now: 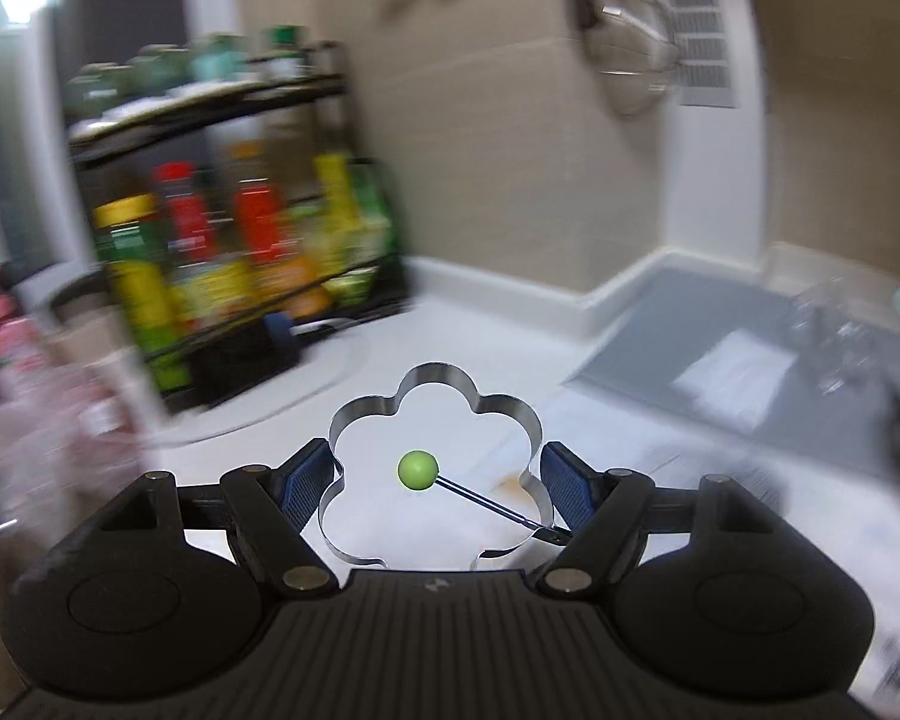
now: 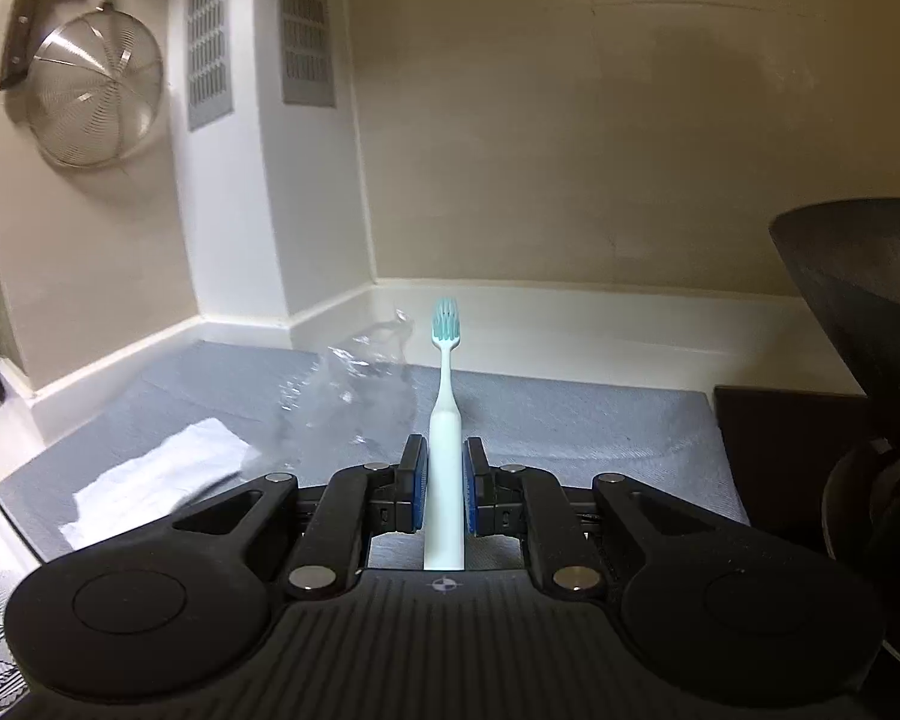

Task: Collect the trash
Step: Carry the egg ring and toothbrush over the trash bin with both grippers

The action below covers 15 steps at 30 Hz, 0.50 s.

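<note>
The right gripper (image 2: 444, 495), clamped on the upright toothbrush (image 2: 444, 420), sits nearer the clear wrapper (image 2: 354, 396), just left of the toothbrush; the left gripper (image 1: 435, 480) grips the flower-shaped ring (image 1: 435, 420).

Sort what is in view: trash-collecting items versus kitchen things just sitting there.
Job in hand:
- flower-shaped metal ring in left gripper
- toothbrush in right gripper
- crumpled clear plastic
- white paper

Lying about:
- bottle rack
- hanging strainer
- grey mat

I'm in a home kitchen, black rack (image 1: 228, 120) crowded with sauce bottles (image 1: 258, 234), wire mesh strainer (image 2: 93, 99) hung on beige wall, white table (image 1: 450, 336), grey mat (image 2: 570, 420)
</note>
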### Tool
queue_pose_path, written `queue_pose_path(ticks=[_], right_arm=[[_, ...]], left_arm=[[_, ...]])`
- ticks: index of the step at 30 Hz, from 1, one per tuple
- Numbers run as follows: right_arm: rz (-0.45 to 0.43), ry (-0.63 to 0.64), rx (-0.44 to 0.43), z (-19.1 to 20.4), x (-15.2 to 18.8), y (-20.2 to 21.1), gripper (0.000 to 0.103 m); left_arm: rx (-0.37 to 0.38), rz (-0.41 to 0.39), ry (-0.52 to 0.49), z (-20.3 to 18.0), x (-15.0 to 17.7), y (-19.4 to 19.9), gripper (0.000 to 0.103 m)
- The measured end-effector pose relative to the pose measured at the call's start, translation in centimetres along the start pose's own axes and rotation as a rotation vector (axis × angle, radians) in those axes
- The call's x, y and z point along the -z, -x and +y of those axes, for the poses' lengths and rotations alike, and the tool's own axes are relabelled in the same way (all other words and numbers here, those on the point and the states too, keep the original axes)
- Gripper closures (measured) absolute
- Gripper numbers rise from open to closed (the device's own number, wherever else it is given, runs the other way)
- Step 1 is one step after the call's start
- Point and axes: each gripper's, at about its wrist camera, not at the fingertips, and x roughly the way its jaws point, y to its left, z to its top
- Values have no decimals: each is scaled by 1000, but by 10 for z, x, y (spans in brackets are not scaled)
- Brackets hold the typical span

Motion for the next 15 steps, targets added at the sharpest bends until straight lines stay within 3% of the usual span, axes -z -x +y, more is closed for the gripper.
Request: queue_pose_path(ticks=[3,9,15], right_arm=[[-8,22,-37,8,3,5,90],[-38,71,-67,30,1,39,90],[-99,150,-107,52,5,97,90]], left_arm=[[-76,22,28,39,34,30,23],[-142,101,69,86,89,60,23],[-61,140,90,93,112,63,23]])
